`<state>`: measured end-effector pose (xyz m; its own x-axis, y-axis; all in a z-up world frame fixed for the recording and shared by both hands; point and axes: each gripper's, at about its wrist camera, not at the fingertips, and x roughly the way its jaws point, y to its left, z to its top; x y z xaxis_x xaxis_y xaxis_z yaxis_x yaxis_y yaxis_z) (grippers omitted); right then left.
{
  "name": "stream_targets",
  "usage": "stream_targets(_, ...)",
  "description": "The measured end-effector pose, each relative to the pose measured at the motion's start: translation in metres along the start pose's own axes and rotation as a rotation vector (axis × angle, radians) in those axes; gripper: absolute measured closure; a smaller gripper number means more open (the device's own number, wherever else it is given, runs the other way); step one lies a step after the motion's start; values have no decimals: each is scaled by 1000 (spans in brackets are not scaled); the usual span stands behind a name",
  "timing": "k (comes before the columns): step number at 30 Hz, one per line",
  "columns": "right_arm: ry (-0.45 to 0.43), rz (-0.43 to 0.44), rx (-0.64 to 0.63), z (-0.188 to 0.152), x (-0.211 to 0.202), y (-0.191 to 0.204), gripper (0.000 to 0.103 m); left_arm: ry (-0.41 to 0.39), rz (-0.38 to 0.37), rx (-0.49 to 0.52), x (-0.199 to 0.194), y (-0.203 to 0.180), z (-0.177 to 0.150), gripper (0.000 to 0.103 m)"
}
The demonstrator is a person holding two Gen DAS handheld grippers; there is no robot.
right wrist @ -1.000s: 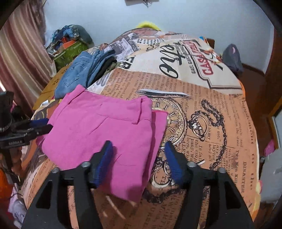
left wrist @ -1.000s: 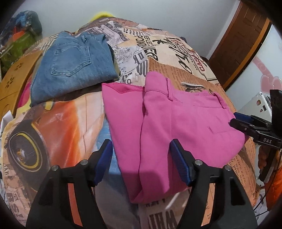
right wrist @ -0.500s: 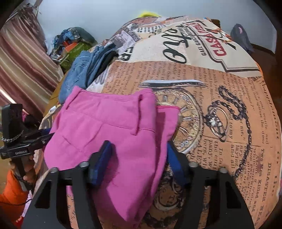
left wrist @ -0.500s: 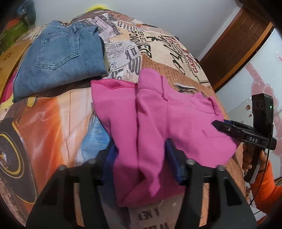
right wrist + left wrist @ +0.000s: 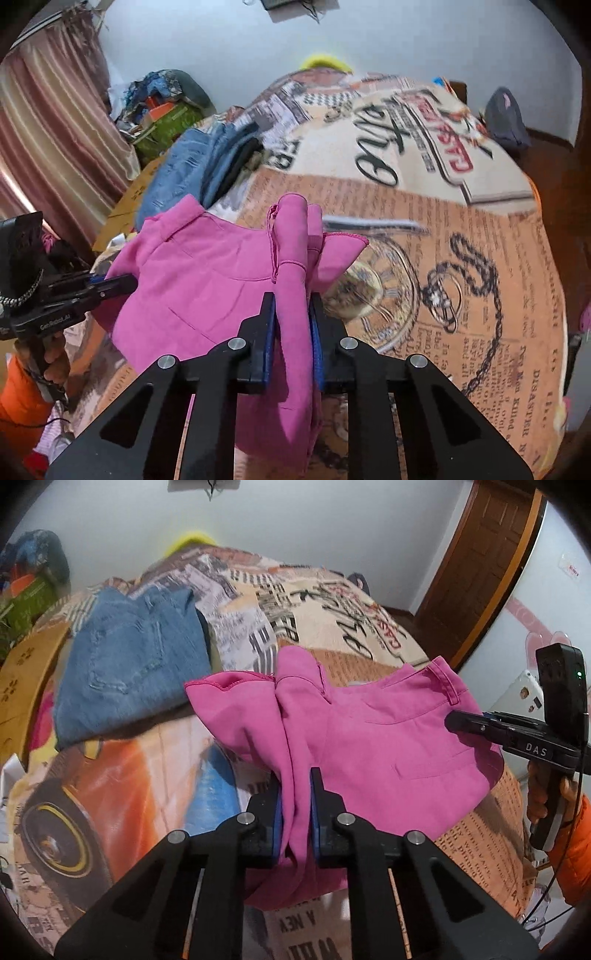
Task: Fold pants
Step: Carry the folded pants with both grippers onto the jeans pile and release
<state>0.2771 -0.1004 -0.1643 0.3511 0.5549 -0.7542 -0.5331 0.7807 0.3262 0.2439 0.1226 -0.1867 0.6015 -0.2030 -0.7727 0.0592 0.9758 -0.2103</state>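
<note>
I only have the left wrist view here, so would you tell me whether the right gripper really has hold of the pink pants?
Observer: Yes. The right gripper is shut on a bunched fold of the pink pants; its jaws have just closed.
Operator: Thank you. What lies on the bed beyond that gripper?
Observer: Bare printed bedspread with a pocket-watch and chain picture.
Operator: And is anything stacked under the blue jeans?
Observer: From the right wrist view, the blue jeans lie on a dark garment that shows at their edge.
Operator: Is the left gripper holding too?
Observer: Yes, the left gripper is shut on the pants.
</note>
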Motion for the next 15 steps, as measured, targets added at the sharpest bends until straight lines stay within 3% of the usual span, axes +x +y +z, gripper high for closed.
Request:
stream_targets(9, -95, 14, -73, 33, -14, 36, 88, -132, 40, -22, -52, 23, 24, 91)
stream_targets(15, -158, 41, -132, 63, -9, 69, 88, -199, 105, -32, -75, 49, 44, 91)
